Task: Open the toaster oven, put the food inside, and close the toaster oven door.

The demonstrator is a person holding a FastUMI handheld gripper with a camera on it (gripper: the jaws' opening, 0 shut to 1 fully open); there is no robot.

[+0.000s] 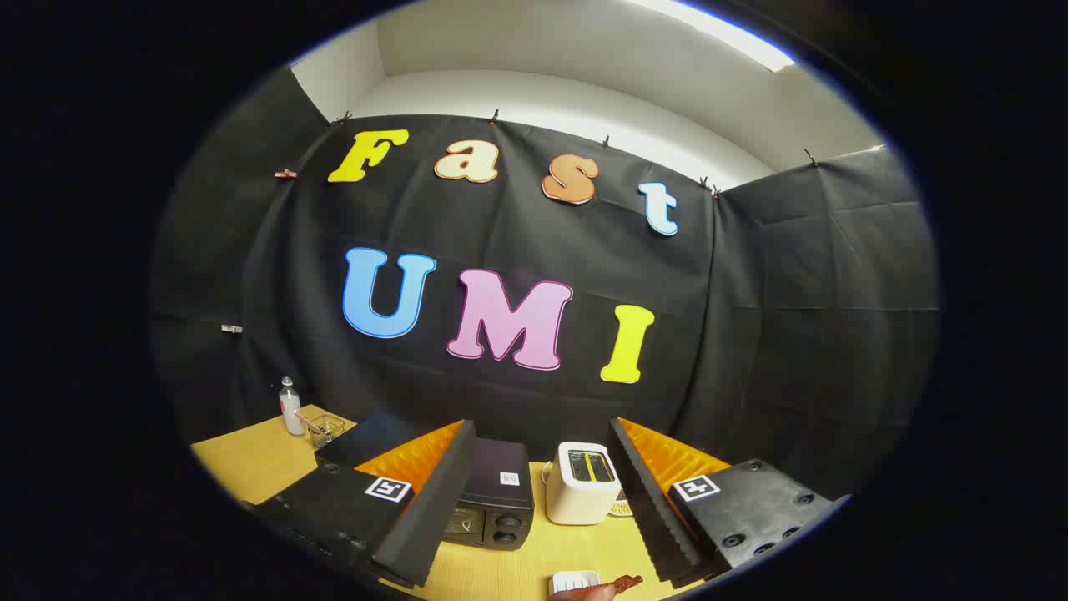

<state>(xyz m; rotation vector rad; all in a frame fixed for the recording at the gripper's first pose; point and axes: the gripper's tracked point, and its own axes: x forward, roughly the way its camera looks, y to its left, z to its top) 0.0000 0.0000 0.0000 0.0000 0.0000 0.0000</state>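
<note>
Here, gripper view: one black toaster oven (494, 501), door closed, two round knobs on its front, sits on the yellow bench (250, 467) beyond the left finger. One white toaster (582, 482) stands just beside it. The tongs (534, 501) are wide open, holding nothing. One brown food piece (624, 583) lies near the bench's front edge, between the fingers.

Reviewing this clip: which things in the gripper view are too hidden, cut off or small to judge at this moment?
- Toaster oven: its door and left half sit behind one of the fingers, so door open or shut cannot be told.
- Food and white dish: cut off by the view's bottom edge; kind of food unclear.
- Small basket beside the bottle: contents too small.
- Gripper: open, nothing between the fingers.
</note>
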